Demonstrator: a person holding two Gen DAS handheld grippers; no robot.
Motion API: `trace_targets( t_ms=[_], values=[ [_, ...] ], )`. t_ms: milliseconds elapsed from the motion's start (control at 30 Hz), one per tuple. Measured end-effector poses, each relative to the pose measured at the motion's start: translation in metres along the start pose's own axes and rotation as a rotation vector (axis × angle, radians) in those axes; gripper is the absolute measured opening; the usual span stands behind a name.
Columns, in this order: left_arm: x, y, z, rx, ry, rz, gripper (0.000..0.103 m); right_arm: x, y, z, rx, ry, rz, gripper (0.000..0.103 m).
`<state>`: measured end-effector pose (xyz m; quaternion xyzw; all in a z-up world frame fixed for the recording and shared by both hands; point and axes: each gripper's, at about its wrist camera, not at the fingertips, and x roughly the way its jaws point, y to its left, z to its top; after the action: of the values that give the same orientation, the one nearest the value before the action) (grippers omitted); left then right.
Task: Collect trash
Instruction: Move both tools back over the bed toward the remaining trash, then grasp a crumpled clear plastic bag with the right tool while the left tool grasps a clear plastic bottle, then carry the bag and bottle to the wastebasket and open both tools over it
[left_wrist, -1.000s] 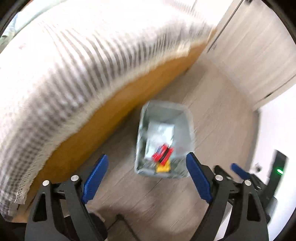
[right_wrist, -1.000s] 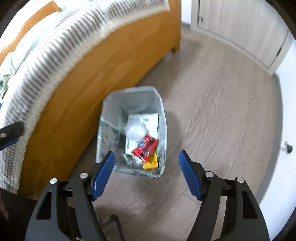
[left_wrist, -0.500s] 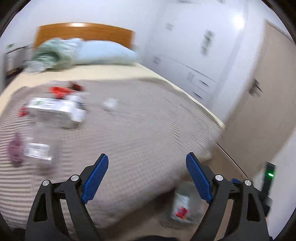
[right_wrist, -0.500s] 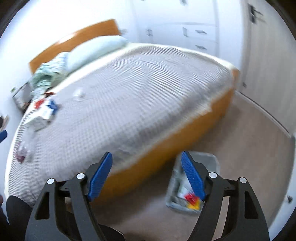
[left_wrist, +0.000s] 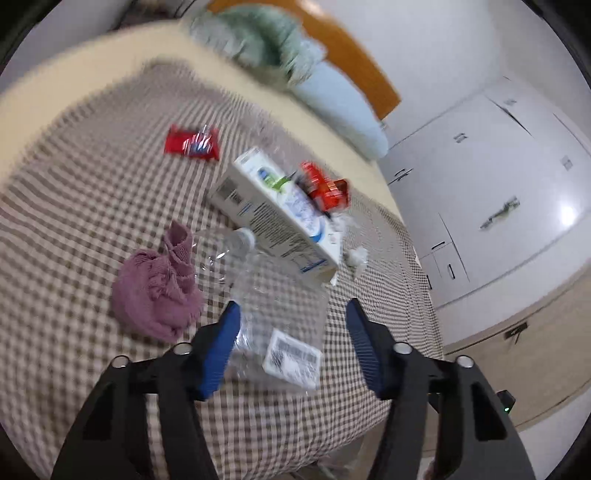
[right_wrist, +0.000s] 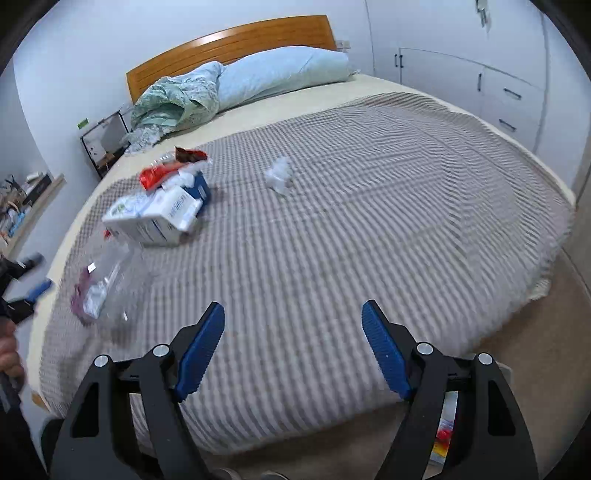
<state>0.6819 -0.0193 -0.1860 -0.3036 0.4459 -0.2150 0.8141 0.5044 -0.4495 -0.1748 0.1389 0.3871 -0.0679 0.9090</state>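
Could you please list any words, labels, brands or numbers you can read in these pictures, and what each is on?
None can be read.
White carton: printed text and barcode, blurred.
Clear plastic bottle: white barcode label, blurred.
Red wrapper: print blurred.

Home bedroom: bed (right_wrist: 369, 206), pillow (right_wrist: 280, 74), wardrobe (left_wrist: 491, 192).
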Motion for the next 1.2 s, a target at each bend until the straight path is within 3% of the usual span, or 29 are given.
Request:
trace_targets(
  t_ms=[233,300,333,367,400,500,600,733,833,867,1000,1200],
  values=[
    [0.074,0.025,0.032,-0.115,0.084,0.118,0.045,0.048,0.032,0.053,-0.109,0.002,0.009,0.073],
    [0.090,0.034,0.036,-0.142,0.097,0.105,0.044,0.073,0.037,0.070,-0.134,0.011,0.012,0.073],
    [0.095,0.034,0.038,-0.143,0.097,0.102,0.039,0.086,0.039,0.078,-0.144,0.021,0.018,0.073],
    [0.100,0.034,0.042,-0.134,0.093,0.100,0.019,0.104,0.042,0.086,-0.159,0.039,0.009,0.074],
    [0.104,0.033,0.044,-0.122,0.081,0.104,0.007,0.122,0.045,0.095,-0.179,0.059,0.000,0.074],
    [0.105,0.031,0.049,-0.142,0.051,0.055,0.000,0.170,0.051,0.120,-0.198,0.105,0.024,0.073],
    [0.095,0.032,0.056,-0.171,0.018,0.068,0.000,0.221,0.052,0.144,-0.211,0.178,-0.020,0.072],
    [0.079,0.034,0.063,-0.204,-0.014,0.105,0.000,0.276,0.050,0.166,-0.221,0.262,-0.064,0.054],
    [0.060,0.028,0.066,-0.192,-0.064,0.108,0.000,0.306,0.045,0.172,-0.202,0.330,-0.074,0.022],
    [0.053,0.024,0.067,-0.180,-0.083,0.100,0.000,0.312,0.042,0.171,-0.189,0.353,-0.071,0.016],
    [0.027,0.002,0.068,-0.123,-0.145,0.073,0.000,0.288,0.045,0.162,-0.176,0.315,-0.035,0.008],
    [0.005,-0.025,0.056,-0.125,-0.125,0.092,0.000,0.215,0.061,0.128,-0.231,0.305,0.064,0.008]
  ],
)
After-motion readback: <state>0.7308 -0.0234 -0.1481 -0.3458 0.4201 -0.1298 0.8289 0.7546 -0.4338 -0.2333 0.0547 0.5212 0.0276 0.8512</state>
